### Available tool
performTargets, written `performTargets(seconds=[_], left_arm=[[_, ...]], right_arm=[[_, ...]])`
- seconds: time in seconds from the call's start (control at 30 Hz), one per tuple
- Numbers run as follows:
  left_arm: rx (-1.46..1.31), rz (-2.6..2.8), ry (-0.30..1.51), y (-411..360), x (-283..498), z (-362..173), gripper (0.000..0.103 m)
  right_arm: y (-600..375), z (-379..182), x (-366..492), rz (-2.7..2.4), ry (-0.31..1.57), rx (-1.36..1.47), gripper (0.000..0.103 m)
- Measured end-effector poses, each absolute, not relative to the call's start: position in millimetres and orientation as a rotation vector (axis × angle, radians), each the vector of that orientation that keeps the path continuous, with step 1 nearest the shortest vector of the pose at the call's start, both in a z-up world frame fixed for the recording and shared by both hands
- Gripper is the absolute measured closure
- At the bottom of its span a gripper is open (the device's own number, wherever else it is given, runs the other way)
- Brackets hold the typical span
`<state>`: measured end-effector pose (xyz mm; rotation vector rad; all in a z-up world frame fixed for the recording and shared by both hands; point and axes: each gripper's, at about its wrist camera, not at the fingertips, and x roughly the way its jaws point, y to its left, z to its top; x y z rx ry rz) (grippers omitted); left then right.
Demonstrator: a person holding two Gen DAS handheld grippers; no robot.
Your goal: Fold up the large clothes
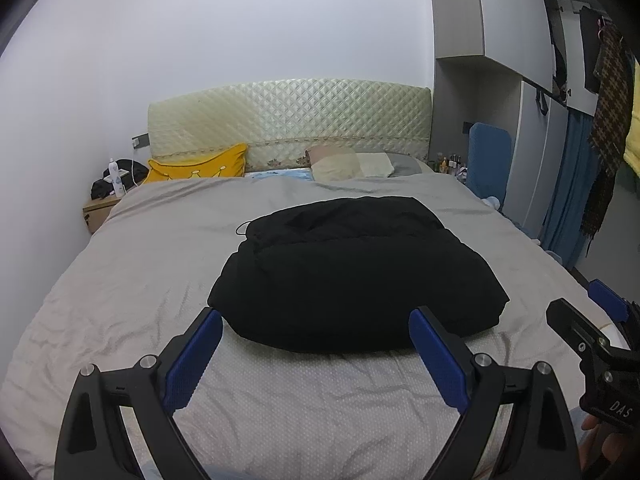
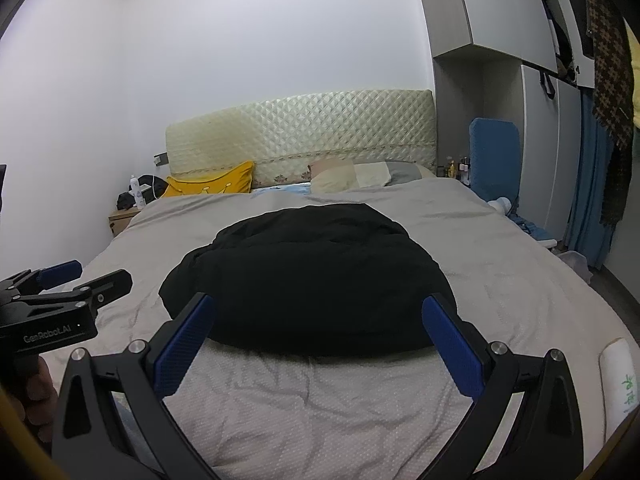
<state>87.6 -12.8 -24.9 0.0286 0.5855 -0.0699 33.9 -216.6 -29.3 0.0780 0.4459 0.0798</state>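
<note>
Black padded jacket (image 1: 356, 272) is seen folded on grey bed (image 1: 120, 264); left gripper (image 1: 316, 328) and right gripper (image 2: 320, 314) fingers are spread wide, nothing gripped.

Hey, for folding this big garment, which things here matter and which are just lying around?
For the job: black garment on the grey bedspread; left gripper and right gripper, both open.

Just lying about: yellow cushion, beige pillow, white bottle, hanging checked scarf.
</note>
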Motion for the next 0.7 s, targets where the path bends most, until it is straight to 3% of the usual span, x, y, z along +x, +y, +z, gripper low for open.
performTargets(seconds=[0.7], left_arm=[[0.027, -0.059, 0.583, -12.6, 86.0, -28.0, 0.008]], right_arm=[[-211.5, -31.9, 32.5, 0.051, 0.441, 0.065, 0.000]])
